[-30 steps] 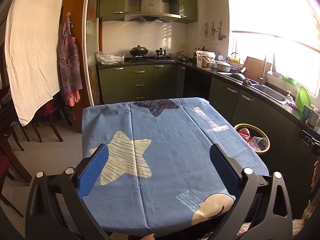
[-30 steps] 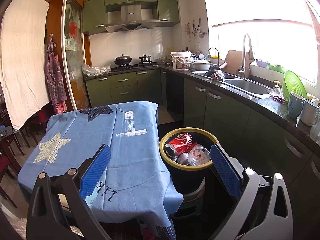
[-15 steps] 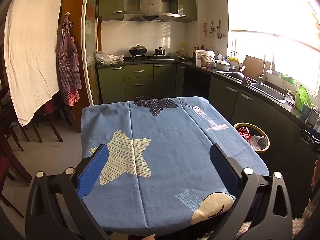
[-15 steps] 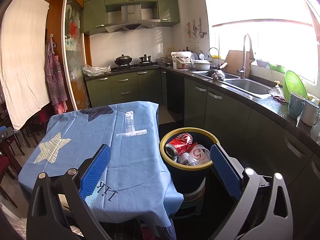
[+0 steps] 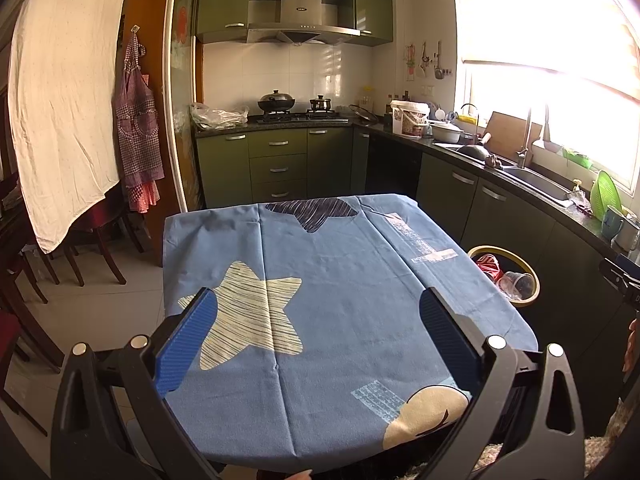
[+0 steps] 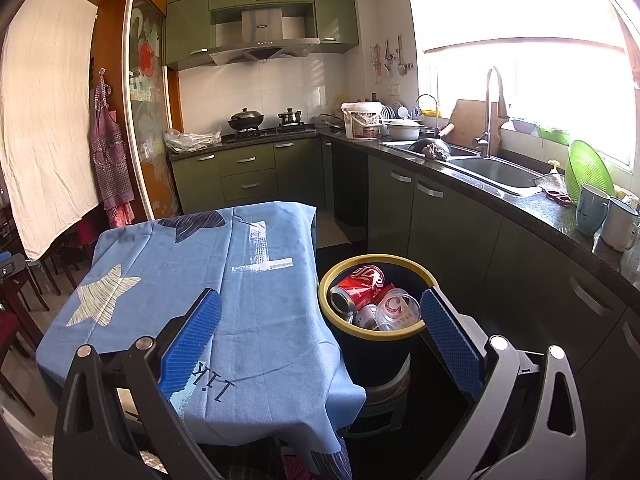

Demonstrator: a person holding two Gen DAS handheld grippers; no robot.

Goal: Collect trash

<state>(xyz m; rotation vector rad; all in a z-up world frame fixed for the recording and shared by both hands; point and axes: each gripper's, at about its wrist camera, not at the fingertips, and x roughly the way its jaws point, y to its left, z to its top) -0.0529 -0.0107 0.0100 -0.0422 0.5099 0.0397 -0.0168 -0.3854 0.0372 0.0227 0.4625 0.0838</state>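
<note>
Your left gripper (image 5: pixel 318 330) is spread wide, its blue-padded fingers (image 5: pixel 187 344) holding nothing and touching nothing. Your right gripper (image 6: pixel 320 334) is equally wide and empty.

Directly ahead of and below the left gripper lies the table draped in a blue cloth printed with pale and dark stars (image 5: pixel 340 312); its top is bare. Ahead and to the right of that gripper, past the cloth's right edge, stands the dark round bin with a yellow rim (image 5: pixel 530 300).

Seen from the right gripper, the same bin (image 6: pixel 336 276) sits just ahead, between the finger lines and nearer the right finger, beside the hanging cloth. Inside it lie a crushed red drink can (image 6: pixel 358 286) and a clear plastic cup with red print (image 6: pixel 398 310), touching each other; a further silvery item beneath them cannot be identified.

Farther ahead run green kitchen cabinets (image 6: pixel 248 172), a hob with a black wok (image 6: pixel 246 120) and a steel range hood (image 6: pixel 260 46). To the right, a dark countertop carries a steel sink with a tall tap (image 6: pixel 490 164). A white hanging sheet (image 5: pixel 60 120) is at far left.

Both grippers are held level, pointing forward over the table's near edge.
</note>
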